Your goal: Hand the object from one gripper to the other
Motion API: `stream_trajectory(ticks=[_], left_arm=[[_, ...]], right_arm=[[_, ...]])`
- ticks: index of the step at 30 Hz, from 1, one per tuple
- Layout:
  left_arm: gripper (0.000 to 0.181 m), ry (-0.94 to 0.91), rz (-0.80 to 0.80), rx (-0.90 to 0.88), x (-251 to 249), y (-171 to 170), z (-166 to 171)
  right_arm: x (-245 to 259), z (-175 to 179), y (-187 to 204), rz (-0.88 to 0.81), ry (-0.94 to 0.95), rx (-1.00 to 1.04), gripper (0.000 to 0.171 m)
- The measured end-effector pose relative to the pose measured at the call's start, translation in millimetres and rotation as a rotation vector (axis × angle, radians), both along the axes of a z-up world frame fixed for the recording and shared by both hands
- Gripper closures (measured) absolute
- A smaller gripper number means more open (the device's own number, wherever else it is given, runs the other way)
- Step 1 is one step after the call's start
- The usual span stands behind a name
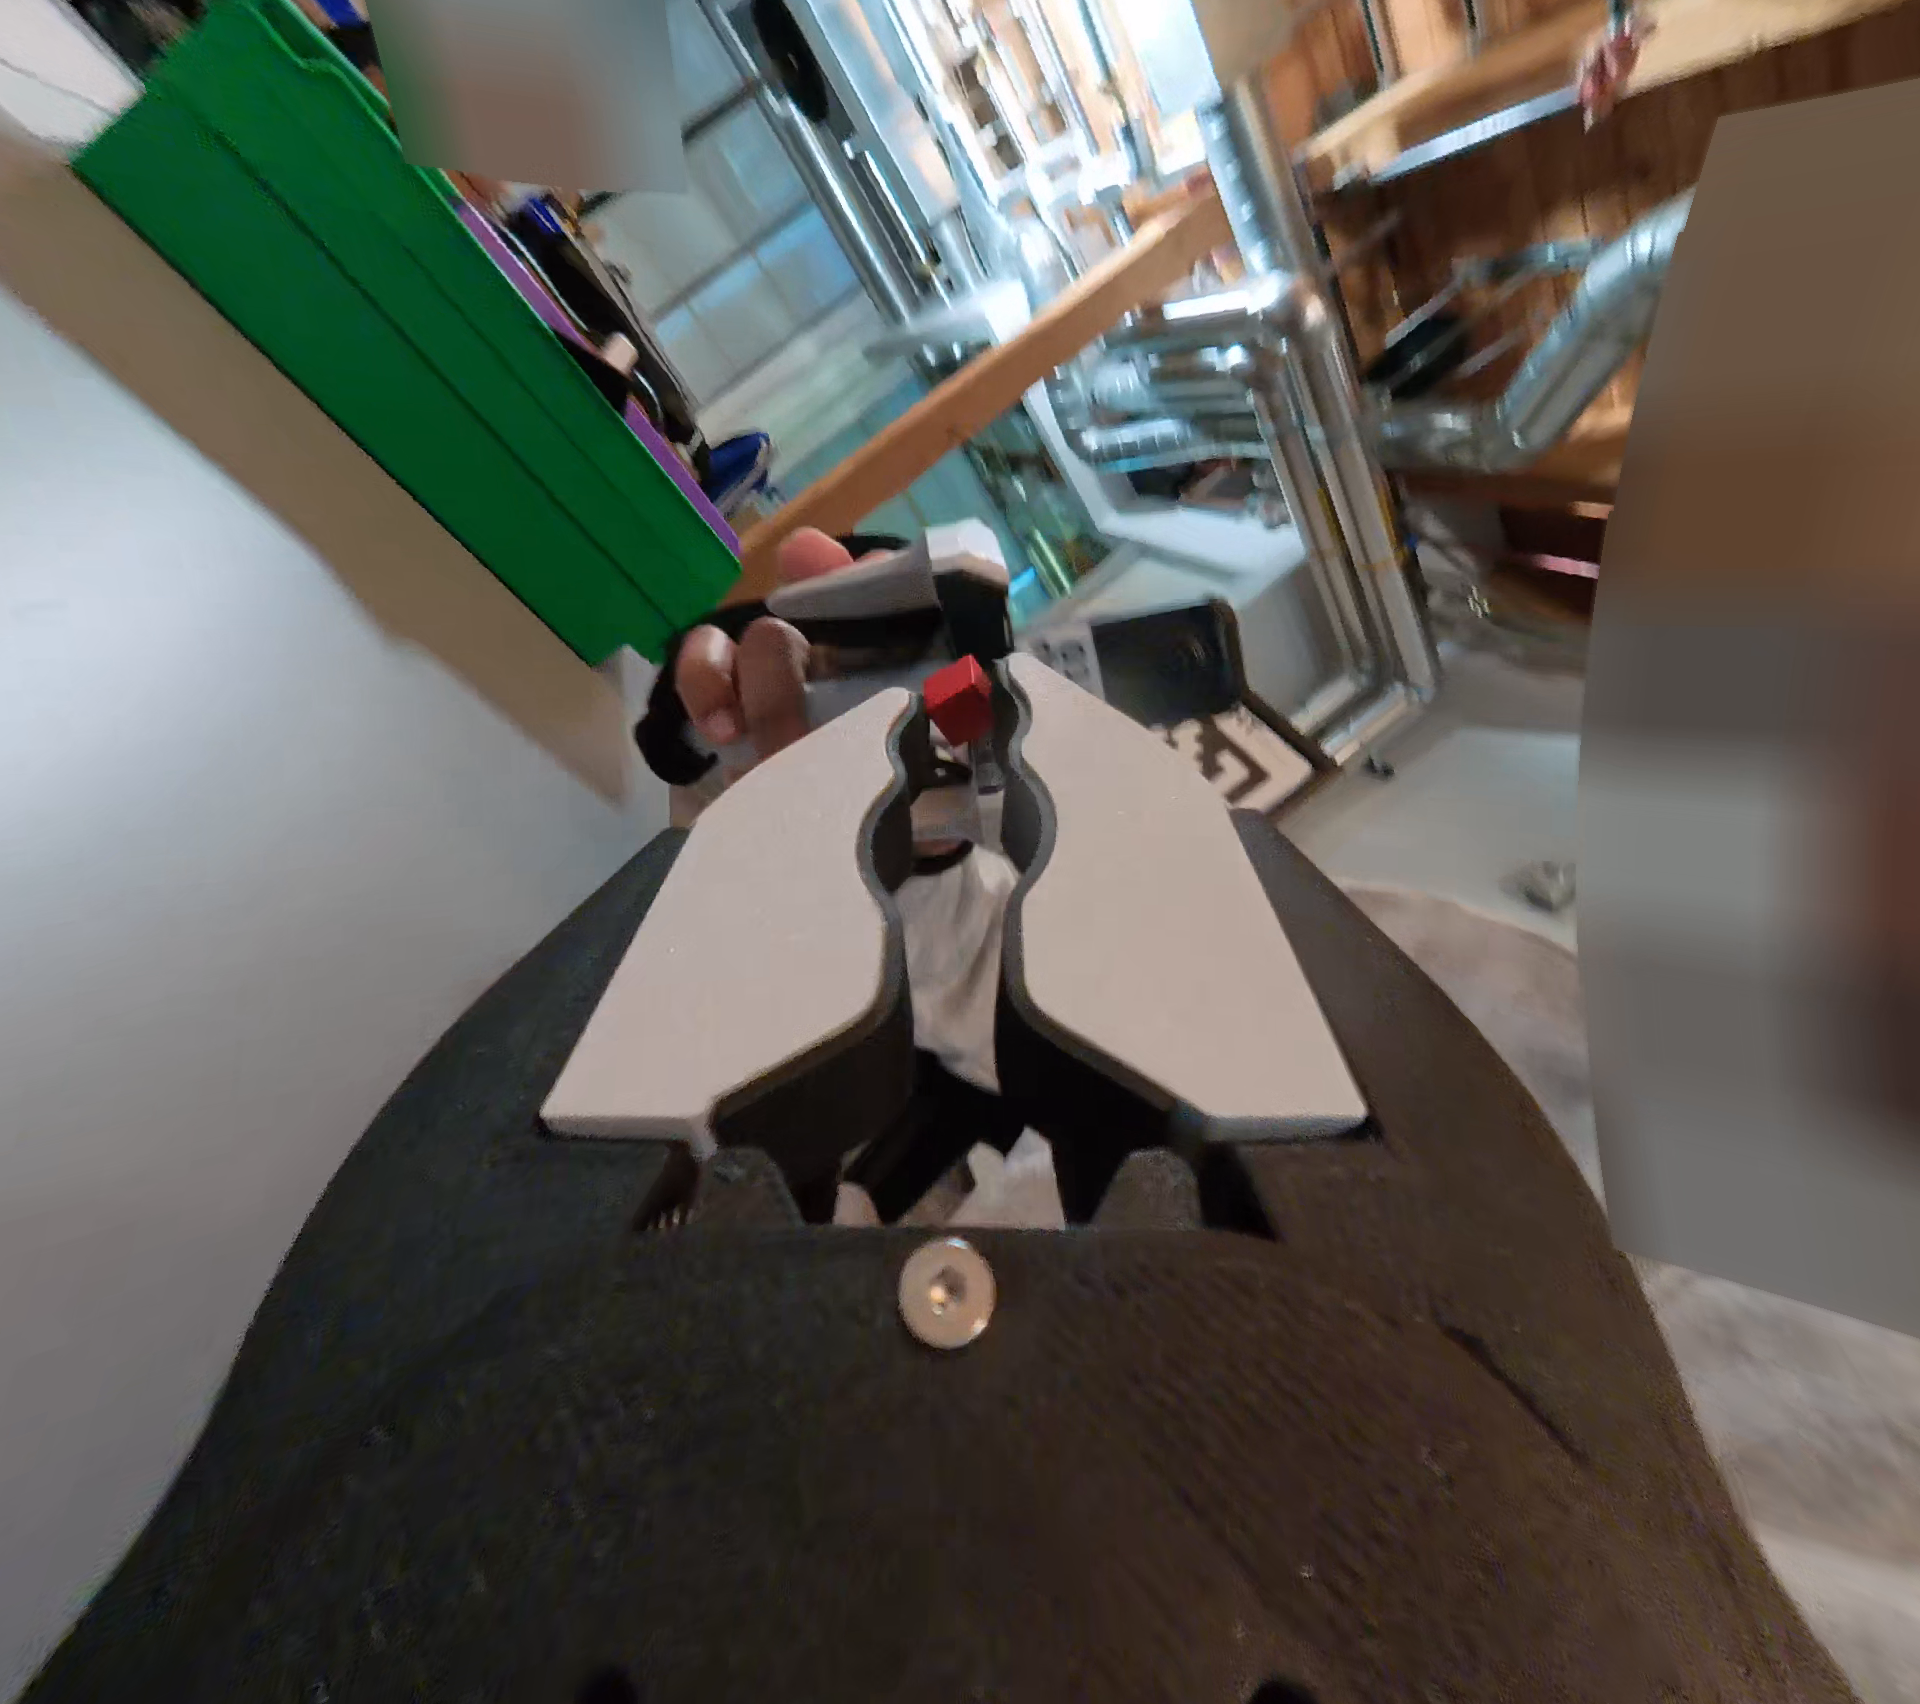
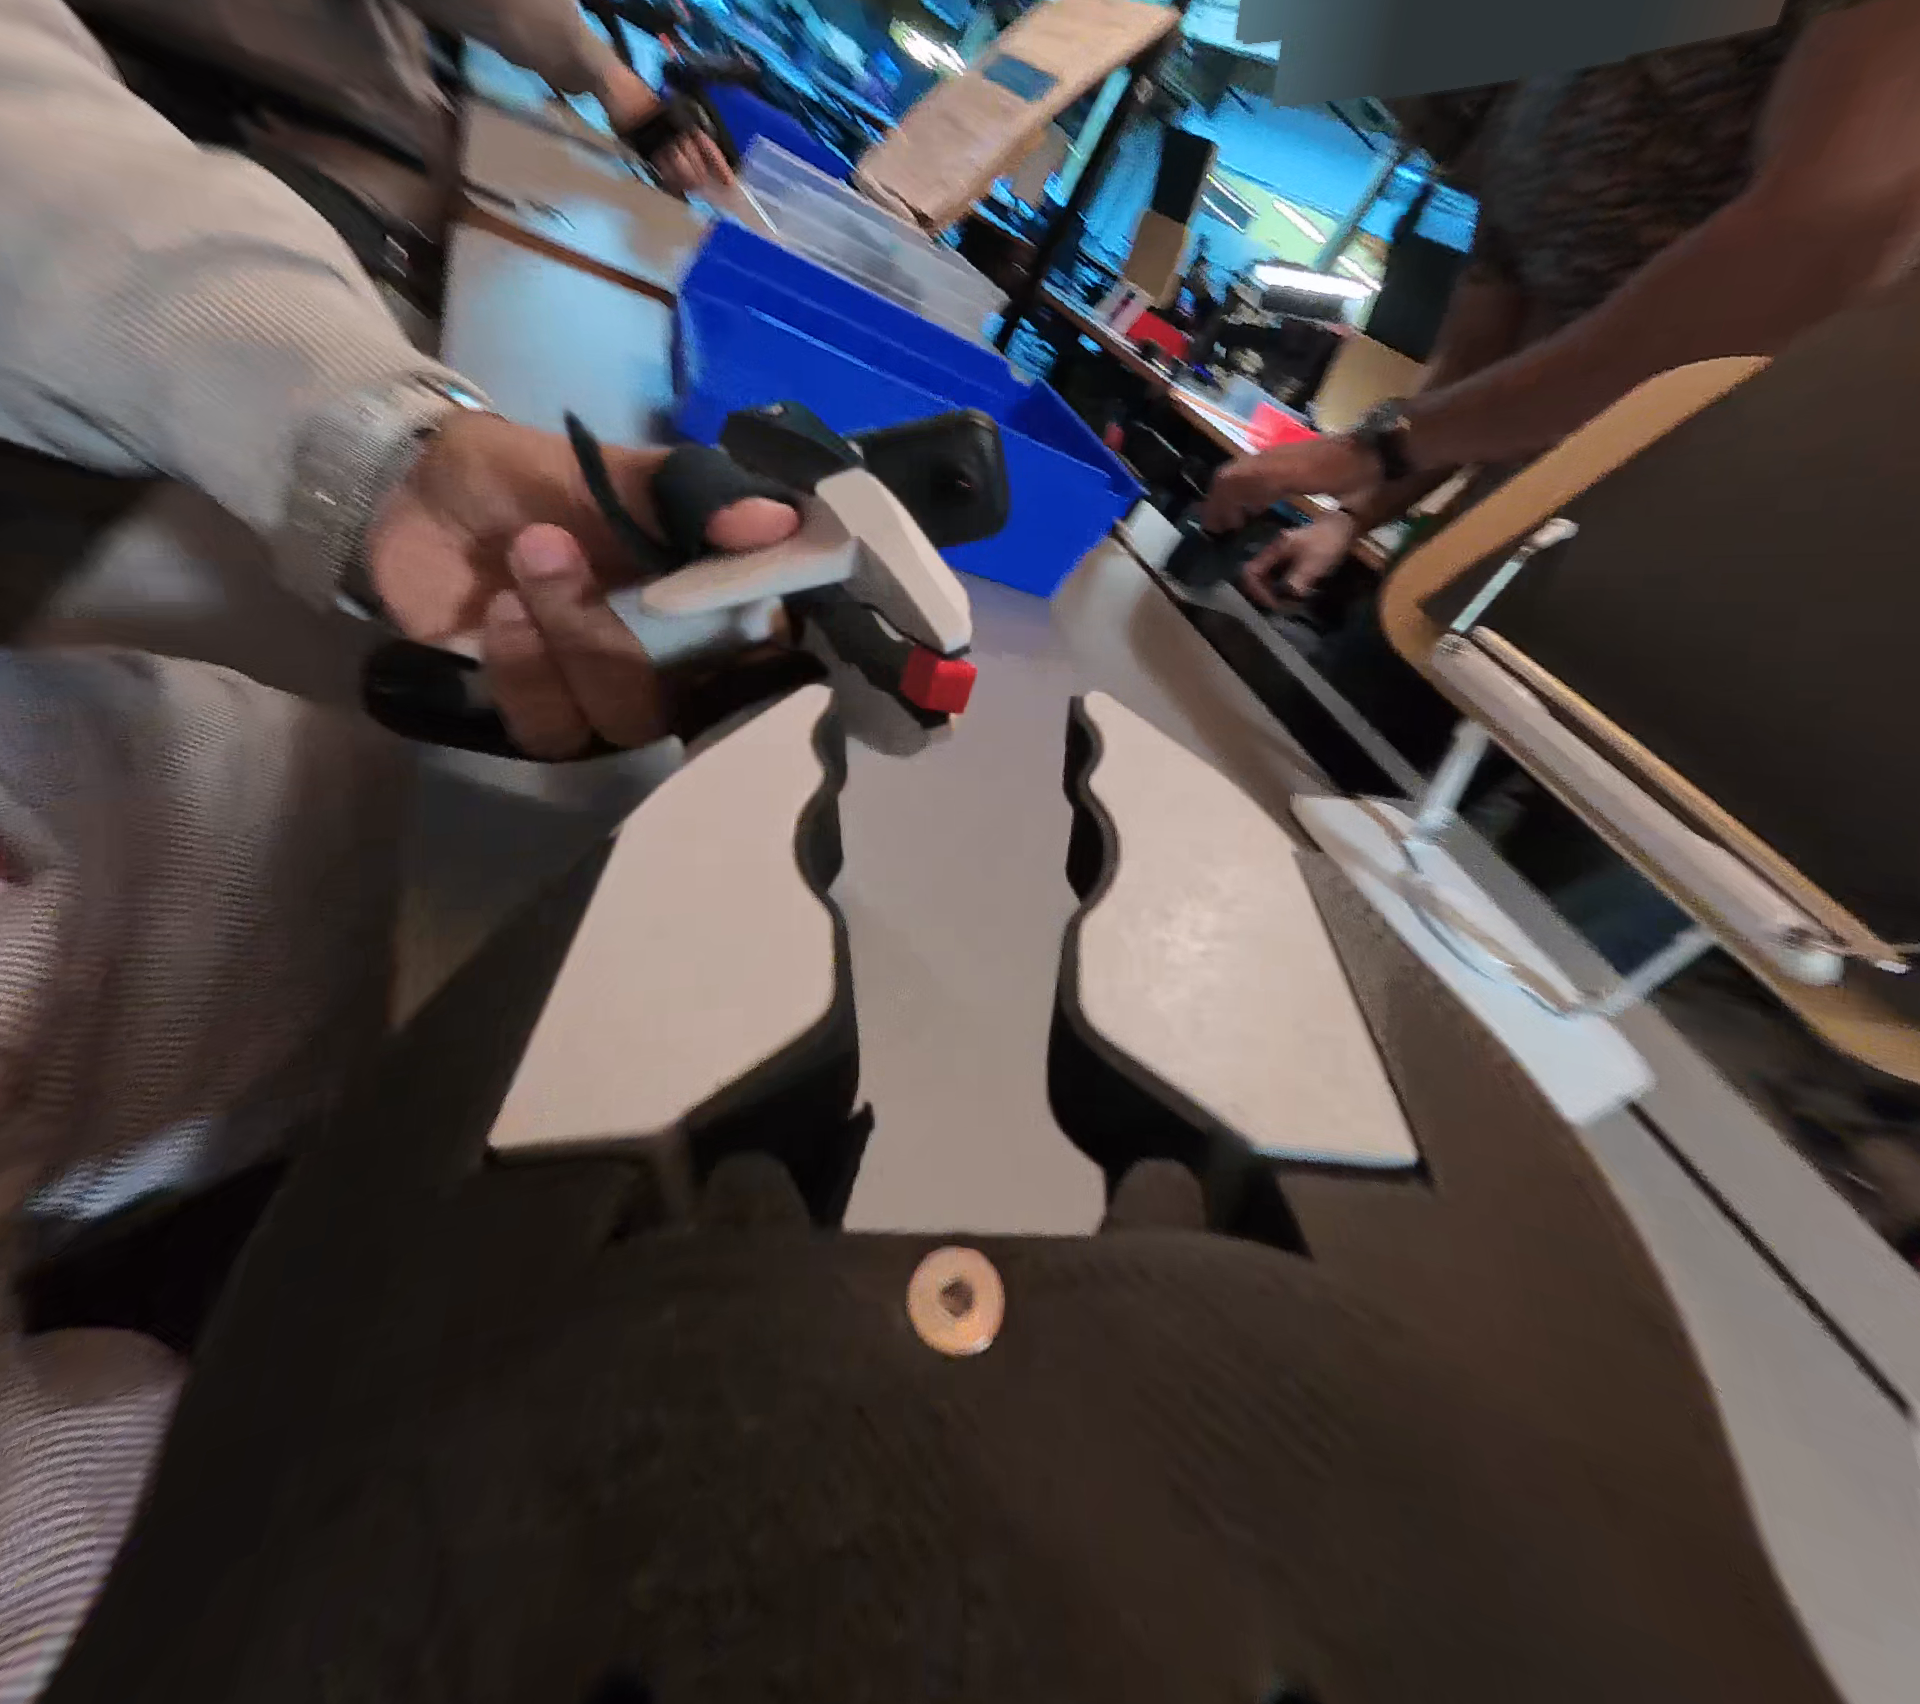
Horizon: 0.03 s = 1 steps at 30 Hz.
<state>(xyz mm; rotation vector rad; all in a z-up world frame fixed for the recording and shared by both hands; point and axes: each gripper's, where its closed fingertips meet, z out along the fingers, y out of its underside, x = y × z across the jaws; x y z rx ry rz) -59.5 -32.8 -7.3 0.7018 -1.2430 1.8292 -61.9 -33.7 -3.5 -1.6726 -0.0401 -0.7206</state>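
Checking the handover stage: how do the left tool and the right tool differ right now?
The left tool is shut on the red cube at its fingertips; the right tool is open and holds nothing. The left tool's fingers nearly meet, while the right tool's stand well apart, with the cube just ahead of their tips and left of the gap. Both have grey wavy-edged fingers on black bodies.

Workshop: green plastic bin (image 1: 416,366), wooden beams (image 1: 997,387), silver metal pipes (image 1: 1299,511); blue plastic bin (image 2: 883,397) on pale table (image 2: 966,927).
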Motion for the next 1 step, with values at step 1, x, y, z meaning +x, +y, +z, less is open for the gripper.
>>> stream_trajectory(ticks=[1], left_arm=[[0.169,0.029,0.03,-0.009,4.3,1.5,-1.3]], right_arm=[[2.9,-2.9,0.7,-0.048,-0.014,-0.028,0.132]])
